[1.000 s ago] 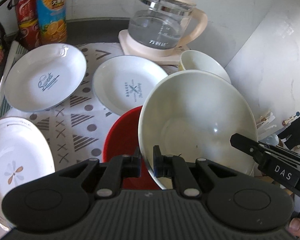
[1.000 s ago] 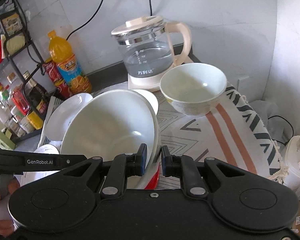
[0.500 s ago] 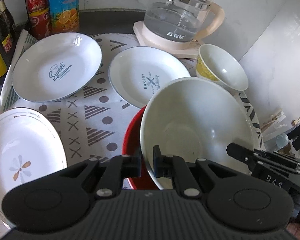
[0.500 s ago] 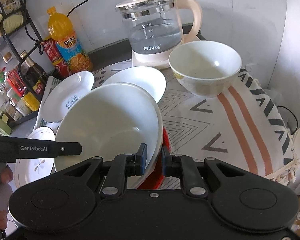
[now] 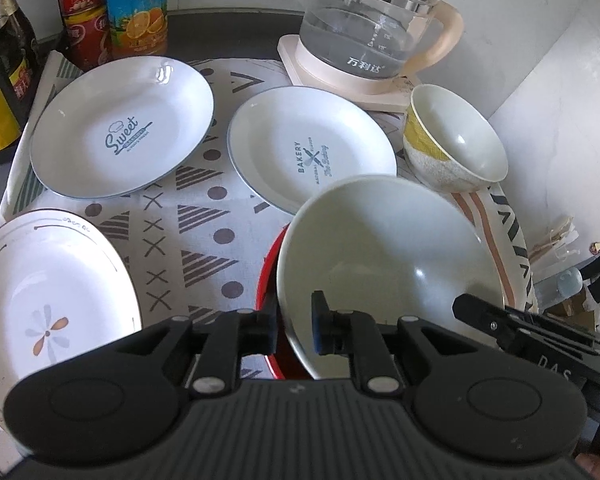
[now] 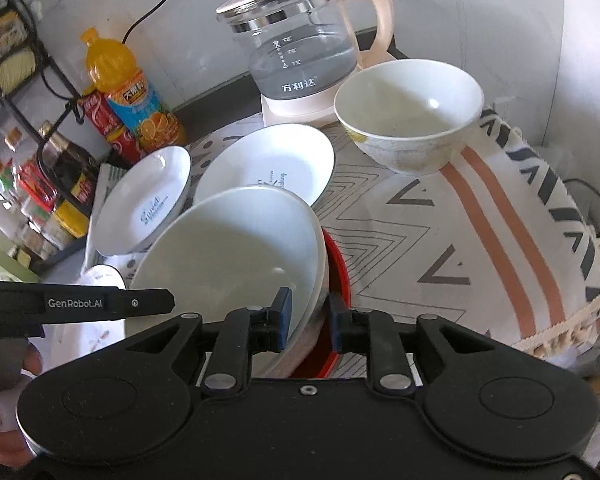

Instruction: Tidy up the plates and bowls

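A: Left wrist view? The left gripper point(image 5: 294, 326)?
B: Straddling the near rim of the white bowl point(image 5: 384, 264), jaws just easing apart, pads off it. Bowl sits in the red bowl point(image 5: 269, 280) directly ahead, likely nested to save space

A: Right wrist view?
B: The right gripper point(image 6: 309, 322) likewise, loosening around the rim; 1 small bowl point(image 6: 410, 114) far ahead

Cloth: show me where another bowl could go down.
Widest bare patch: the striped cloth, right of the large white bowl nested in the red bowl, in front of the small bowl. A narrower strip lies between the flower plate and red bowl. Crowded toward the kettle, around the Sweet plate and Bakery plate.
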